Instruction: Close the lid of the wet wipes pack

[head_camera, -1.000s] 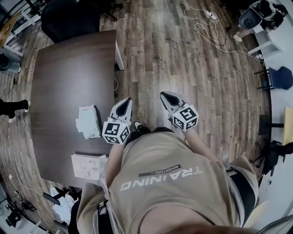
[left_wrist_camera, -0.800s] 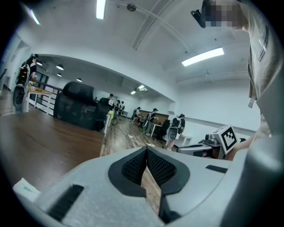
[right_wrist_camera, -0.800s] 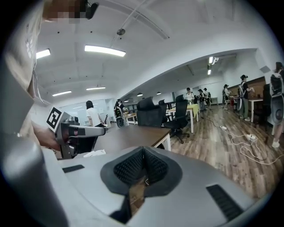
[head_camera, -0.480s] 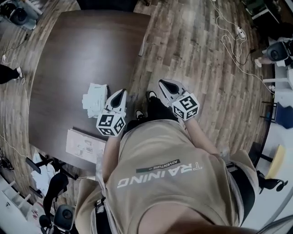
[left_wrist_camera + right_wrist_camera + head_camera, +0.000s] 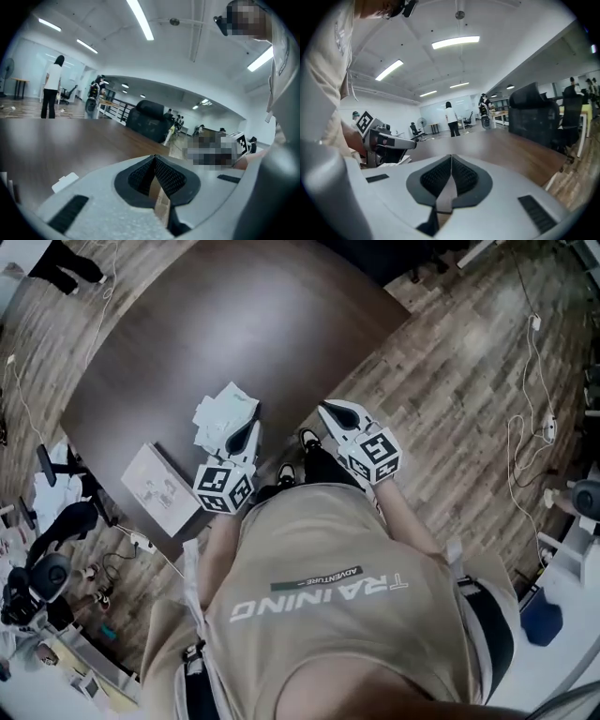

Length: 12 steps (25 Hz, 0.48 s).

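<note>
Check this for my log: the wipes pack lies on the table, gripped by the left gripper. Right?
Not quite. In the left gripper view, the left gripper has its jaws shut on nothing. The wipes pack does lie on the table.

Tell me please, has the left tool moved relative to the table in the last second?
Yes. The left tool has moved from beside the table to over its edge, its tip now at the wipes pack.

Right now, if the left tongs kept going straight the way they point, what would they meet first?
Probably nothing close. The left tongs point roughly level across the table, with the wet wipes pack just below and left of their tip, so they would likely skim past it; depth is unclear.
</note>
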{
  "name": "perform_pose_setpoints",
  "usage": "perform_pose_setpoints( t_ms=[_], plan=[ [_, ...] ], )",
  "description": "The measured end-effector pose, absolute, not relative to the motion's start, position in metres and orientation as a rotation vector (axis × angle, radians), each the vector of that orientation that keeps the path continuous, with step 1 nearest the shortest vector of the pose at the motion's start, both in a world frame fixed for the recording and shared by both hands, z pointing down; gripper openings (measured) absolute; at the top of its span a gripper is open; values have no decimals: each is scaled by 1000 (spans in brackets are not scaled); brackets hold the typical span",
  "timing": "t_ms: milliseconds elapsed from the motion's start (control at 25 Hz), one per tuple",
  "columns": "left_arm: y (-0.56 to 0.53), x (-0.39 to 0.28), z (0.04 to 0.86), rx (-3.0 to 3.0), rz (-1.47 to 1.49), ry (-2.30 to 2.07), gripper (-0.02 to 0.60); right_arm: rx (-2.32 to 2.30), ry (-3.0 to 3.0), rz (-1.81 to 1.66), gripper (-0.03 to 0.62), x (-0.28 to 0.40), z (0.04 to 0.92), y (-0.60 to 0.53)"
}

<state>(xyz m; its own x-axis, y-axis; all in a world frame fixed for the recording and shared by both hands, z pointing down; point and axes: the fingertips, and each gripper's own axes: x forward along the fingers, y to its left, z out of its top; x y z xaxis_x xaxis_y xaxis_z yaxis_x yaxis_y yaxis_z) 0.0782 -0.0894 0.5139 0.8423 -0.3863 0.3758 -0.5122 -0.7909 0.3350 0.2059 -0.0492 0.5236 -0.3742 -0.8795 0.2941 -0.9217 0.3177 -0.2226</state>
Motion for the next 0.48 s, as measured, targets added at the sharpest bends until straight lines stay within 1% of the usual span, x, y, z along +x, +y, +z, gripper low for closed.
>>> perform_pose_setpoints(
  t_ms=[120, 240, 480],
  plan=[
    [-104, 78, 508, 2536, 387, -800, 5, 1518, -2544, 520, 15, 206, 528, -74],
    [-122, 76, 495, 2439, 246, -924, 5, 1374, -2588, 506, 15, 209, 537, -93],
    [-125, 42, 481, 2352, 178, -1174, 5, 1081, -2647, 506, 15, 191, 550, -106]
  ],
)
